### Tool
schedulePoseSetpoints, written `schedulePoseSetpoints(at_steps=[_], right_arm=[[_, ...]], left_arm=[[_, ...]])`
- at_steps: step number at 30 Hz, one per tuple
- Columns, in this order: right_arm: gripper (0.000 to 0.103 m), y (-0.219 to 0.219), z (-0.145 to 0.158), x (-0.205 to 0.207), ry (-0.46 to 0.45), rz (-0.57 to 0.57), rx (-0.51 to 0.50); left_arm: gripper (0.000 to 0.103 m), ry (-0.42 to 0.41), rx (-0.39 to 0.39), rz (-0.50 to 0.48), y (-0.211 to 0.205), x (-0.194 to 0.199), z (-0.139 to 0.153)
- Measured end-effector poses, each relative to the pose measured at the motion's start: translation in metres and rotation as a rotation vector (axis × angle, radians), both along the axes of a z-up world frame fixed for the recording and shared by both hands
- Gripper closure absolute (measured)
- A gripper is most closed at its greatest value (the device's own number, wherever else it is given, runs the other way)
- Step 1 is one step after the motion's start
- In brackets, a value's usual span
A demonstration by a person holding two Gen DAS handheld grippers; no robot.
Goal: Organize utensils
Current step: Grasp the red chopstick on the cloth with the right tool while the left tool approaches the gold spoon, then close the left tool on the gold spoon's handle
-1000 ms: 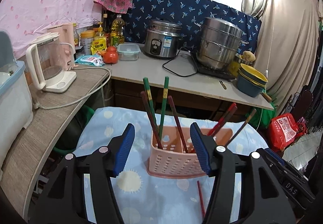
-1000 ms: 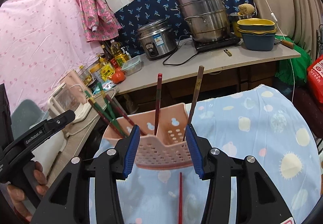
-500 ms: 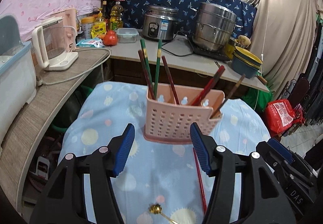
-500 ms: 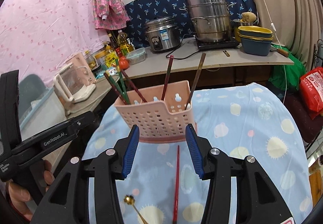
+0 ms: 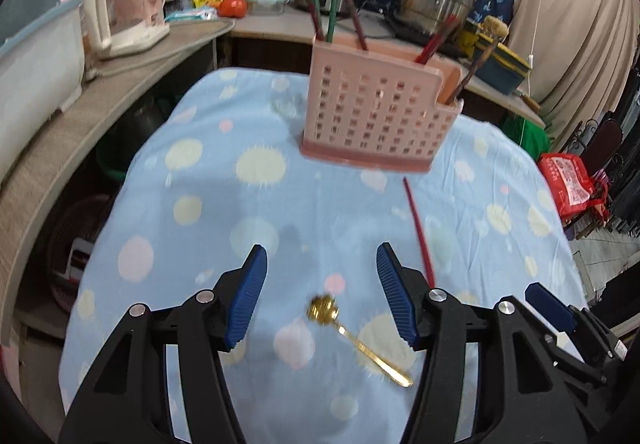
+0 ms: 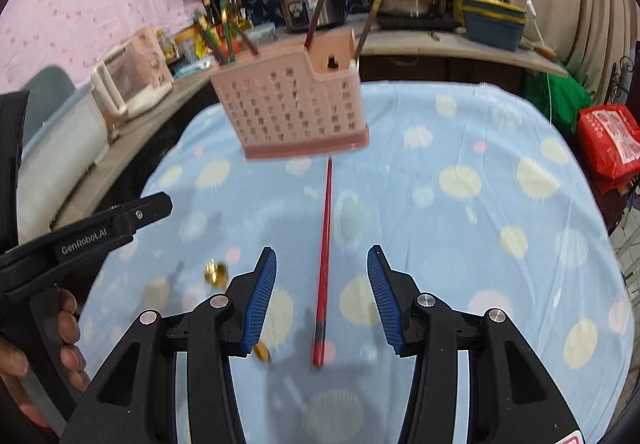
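— Your fingers?
— Both my left gripper [image 5: 320, 294] and right gripper [image 6: 320, 300] are spread, holding nothing.
— The utensils?
— Gold metal spoon [image 5: 356, 340] and red chopstick [image 6: 325, 256] lie on the blue spotted tablecloth [image 6: 460, 224] near its front edge; pink perforated plastic holder [image 5: 376, 115] stands toward its far edge.

In the right wrist view the spoon [image 6: 216, 272] is motion-blurred, its handle hidden behind the right gripper's [image 6: 322, 296] finger at 7 o'clock; the caddy [image 6: 294, 111] is smeared, its dividers unreadable; the chopstick [image 5: 418, 228] passes behind the left gripper's [image 5: 322, 294] finger.
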State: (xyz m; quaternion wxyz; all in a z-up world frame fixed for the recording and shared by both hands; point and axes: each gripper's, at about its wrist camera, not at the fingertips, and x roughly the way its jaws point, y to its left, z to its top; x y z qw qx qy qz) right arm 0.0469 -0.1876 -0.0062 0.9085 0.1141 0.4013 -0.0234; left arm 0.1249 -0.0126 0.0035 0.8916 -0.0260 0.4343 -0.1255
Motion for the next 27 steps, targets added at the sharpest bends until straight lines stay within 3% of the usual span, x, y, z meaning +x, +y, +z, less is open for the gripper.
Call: schedulePoseSetpoints(at_steps=[8,21,23,27], right_arm=[[0.061,0.013,-0.045,-0.009,0.077,0.002,-0.011],[0.084,0.021,-0.071,0.000,0.124,0.014,-0.045],[0.095,0.020,-0.072,0.000,0.124,0.011,-0.064],[0.096,0.011,-0.072,-0.005,0.127,-0.002,-0.042]], left_arm=[[0.049,0.088,0.010,0.024,0.007,-0.025,-0.047],[0.049,0.120,0.018,0.052,0.019,-0.025,-0.068],[0.049,0.131,0.010,0.044,0.017,-0.025,-0.069],[0.049,0.149,-0.012,0.018,0.007,-0.028,-0.070]])
